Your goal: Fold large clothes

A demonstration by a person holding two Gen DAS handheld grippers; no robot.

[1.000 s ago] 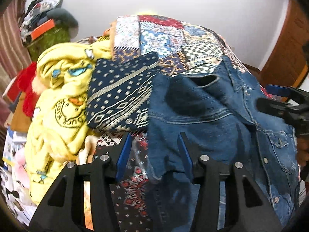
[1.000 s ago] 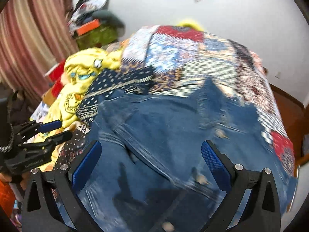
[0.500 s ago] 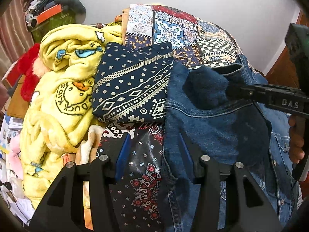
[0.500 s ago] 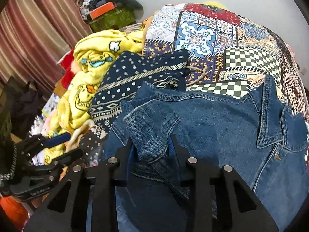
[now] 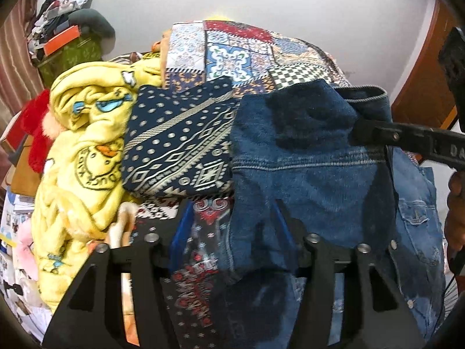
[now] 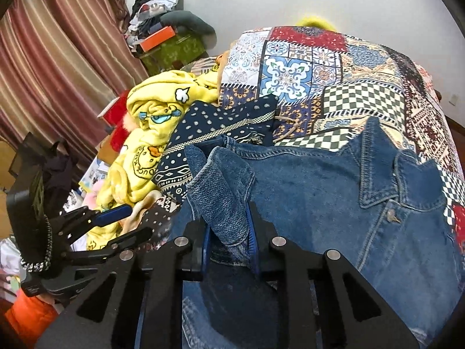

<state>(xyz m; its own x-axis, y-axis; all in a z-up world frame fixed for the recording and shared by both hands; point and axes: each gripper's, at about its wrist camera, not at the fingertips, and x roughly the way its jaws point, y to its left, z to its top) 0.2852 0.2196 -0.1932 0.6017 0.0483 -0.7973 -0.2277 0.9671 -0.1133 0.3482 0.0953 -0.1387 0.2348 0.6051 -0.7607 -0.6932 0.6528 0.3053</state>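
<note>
Right claw (image 6: 229,232) clamped on the jacket (image 6: 334,203) sleeve at its left edge, collar lying far-right; left claw (image 5: 229,229) apart, apparently gripping nothing.

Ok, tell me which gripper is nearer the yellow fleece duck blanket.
Left. The left gripper hangs open beside the yellow fleece duck blanket; the right gripper is farther off, shut on the blue denim jacket's sleeve.

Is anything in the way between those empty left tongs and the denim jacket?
Nothing visible. The left tongs hang open right at the denim jacket, its edge already between their fingers. The right tongs are shut on a jacket fold further along.
</note>
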